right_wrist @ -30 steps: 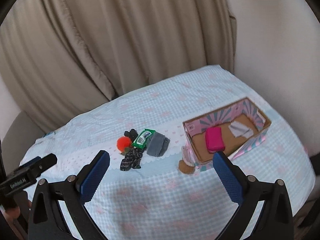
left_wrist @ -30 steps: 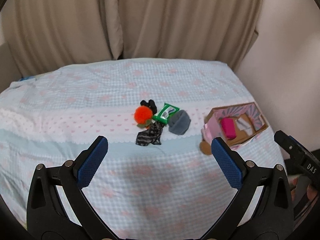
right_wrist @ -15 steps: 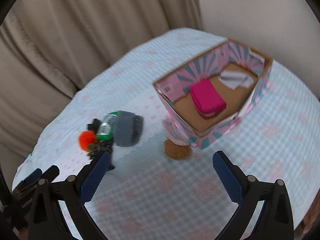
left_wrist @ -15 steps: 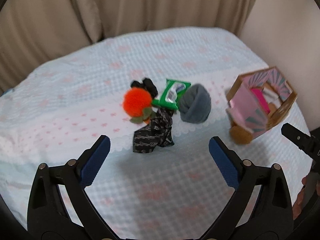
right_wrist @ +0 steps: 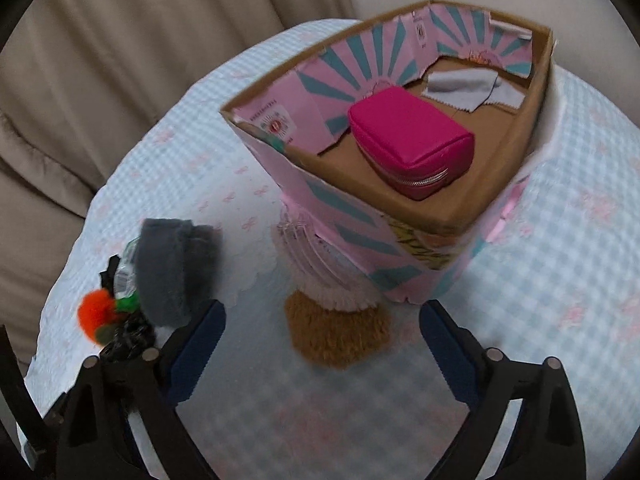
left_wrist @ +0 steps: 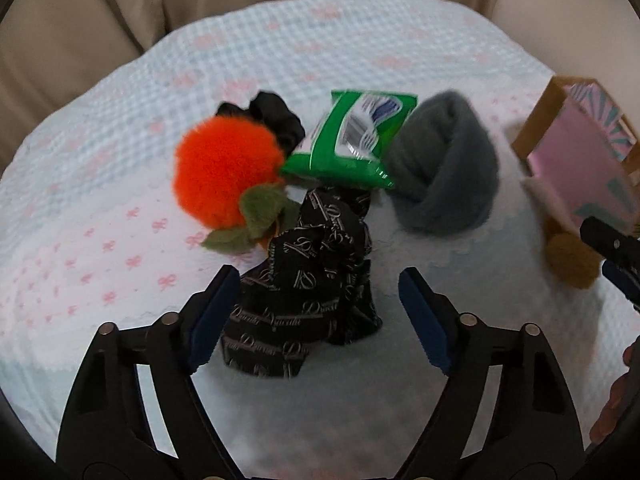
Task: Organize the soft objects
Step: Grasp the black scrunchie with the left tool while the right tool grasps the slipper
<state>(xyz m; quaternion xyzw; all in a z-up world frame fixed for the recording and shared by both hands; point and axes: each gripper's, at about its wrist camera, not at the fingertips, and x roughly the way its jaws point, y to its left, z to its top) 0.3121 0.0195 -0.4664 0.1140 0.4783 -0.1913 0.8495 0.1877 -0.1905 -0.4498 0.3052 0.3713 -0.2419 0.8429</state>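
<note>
On checked bedspread (left_wrist: 320, 40), closing left hand-held gripper (left_wrist: 316, 314), jaws still apart, around black printed cloth (left_wrist: 316, 280), right hand-held gripper (right_wrist: 320, 354) likewise unclenched over brown plush (right_wrist: 340, 338); risking snagging orange pompom (left_wrist: 224, 168) alongside.

Both tools dropped closer, narrowing; left tool (left_wrist: 318, 312) now straddles black scarf (left_wrist: 308, 292).

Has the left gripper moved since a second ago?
Yes. The left gripper has dropped toward the bedspread, closing in on the black patterned cloth, its fingers narrowing.
</note>
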